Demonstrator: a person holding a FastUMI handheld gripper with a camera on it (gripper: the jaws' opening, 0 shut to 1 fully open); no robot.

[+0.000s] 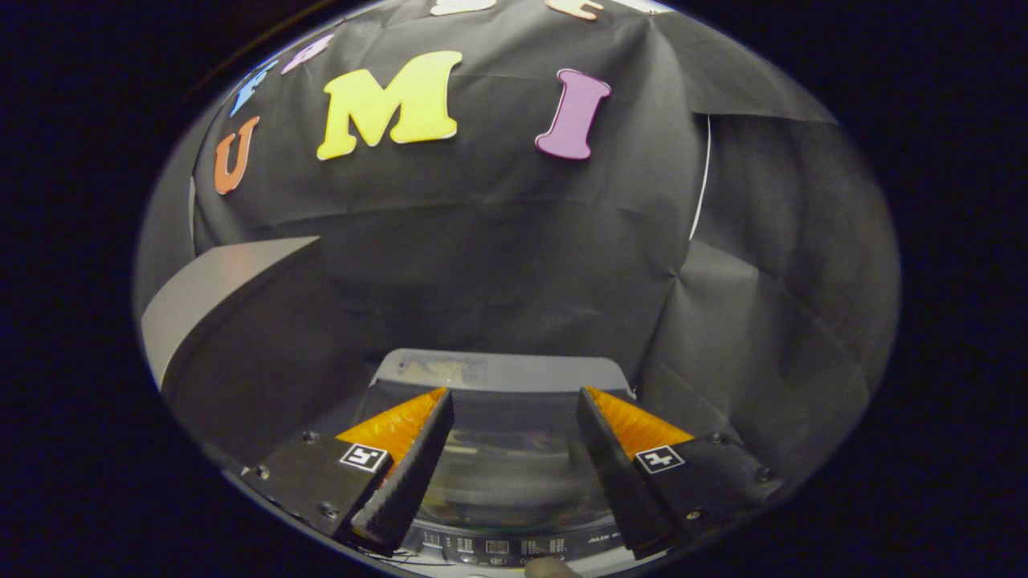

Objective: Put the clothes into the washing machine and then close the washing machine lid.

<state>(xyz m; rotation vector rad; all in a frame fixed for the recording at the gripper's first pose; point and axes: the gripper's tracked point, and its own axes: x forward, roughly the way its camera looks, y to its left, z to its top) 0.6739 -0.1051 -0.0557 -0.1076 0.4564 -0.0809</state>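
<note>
The gripper (514, 401) hangs over the washer (502, 373), its fingers spread wide with nothing between them. Low in the middle of the frame, between and below the fingers, the lid (514, 474) looks shut, its glass blurred. A control strip (498, 546) runs along the bottom edge. A grey slanted panel (217, 293) sits at the left, black cloth (498, 241) behind.
</note>
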